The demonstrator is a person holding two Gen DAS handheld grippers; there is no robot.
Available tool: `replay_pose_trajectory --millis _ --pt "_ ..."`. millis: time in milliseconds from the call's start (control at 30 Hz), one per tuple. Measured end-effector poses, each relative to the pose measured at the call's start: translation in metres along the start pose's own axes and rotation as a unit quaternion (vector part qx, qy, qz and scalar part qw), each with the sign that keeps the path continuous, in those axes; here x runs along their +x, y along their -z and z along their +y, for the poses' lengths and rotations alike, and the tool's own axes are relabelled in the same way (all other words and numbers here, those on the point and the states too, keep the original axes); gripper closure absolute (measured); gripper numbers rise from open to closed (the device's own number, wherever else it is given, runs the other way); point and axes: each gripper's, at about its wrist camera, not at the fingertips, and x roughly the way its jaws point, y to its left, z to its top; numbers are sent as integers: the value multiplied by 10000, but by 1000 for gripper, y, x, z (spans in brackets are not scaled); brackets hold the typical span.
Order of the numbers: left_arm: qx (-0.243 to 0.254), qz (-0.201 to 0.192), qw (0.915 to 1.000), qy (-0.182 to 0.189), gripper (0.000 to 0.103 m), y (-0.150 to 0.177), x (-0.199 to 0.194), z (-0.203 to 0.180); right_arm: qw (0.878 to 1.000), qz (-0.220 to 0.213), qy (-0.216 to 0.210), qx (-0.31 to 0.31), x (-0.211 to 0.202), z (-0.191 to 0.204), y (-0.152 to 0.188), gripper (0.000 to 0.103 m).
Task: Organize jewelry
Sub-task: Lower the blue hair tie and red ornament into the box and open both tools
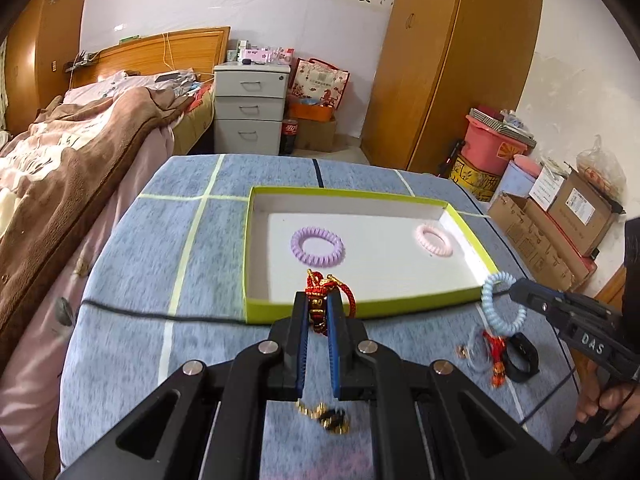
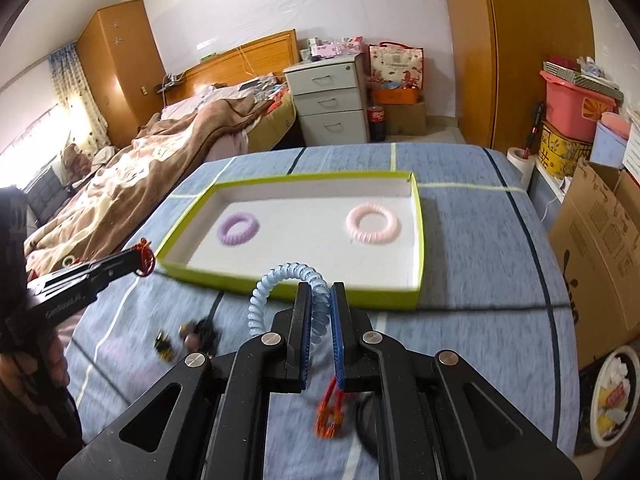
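Observation:
A shallow green-rimmed box point(image 1: 256, 256) point(image 2: 420, 240) with a white floor lies on the blue cloth. A purple coil hair tie point(image 1: 317, 246) point(image 2: 238, 228) and a pink coil hair tie point(image 1: 434, 240) point(image 2: 373, 224) lie inside it. My left gripper point(image 1: 319, 304) is shut on a red-and-gold charm bracelet point(image 1: 324, 290), held just before the box's near rim; it also shows in the right wrist view point(image 2: 145, 261). My right gripper point(image 2: 321, 296) is shut on a light blue coil hair tie point(image 2: 280, 280), near the box's near right corner point(image 1: 496, 300).
Loose on the cloth near me lie a gold-and-black bracelet point(image 1: 326, 414) point(image 2: 188, 338), a red tassel charm point(image 1: 495, 354) point(image 2: 330, 416), a clear bangle point(image 1: 474, 350) and a black band point(image 1: 520, 356). A black cable point(image 1: 160, 314) crosses the cloth. A bed stands left, boxes right.

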Motion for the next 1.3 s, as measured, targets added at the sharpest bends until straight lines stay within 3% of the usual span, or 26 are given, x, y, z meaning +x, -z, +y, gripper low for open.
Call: replay_pose_trajectory --millis 567,767,1300 --pt "23 317 9994 -162 94 -20 49 6 9985 428 18 326 91 -23 -65 93" --pt "-78 471 9985 -281 94 -19 62 14 9973 650 78 327 118 -22 -68 93" --pt "-161 689 9967 -389 93 -18 77 20 9961 860 184 113 133 -18 -70 93"
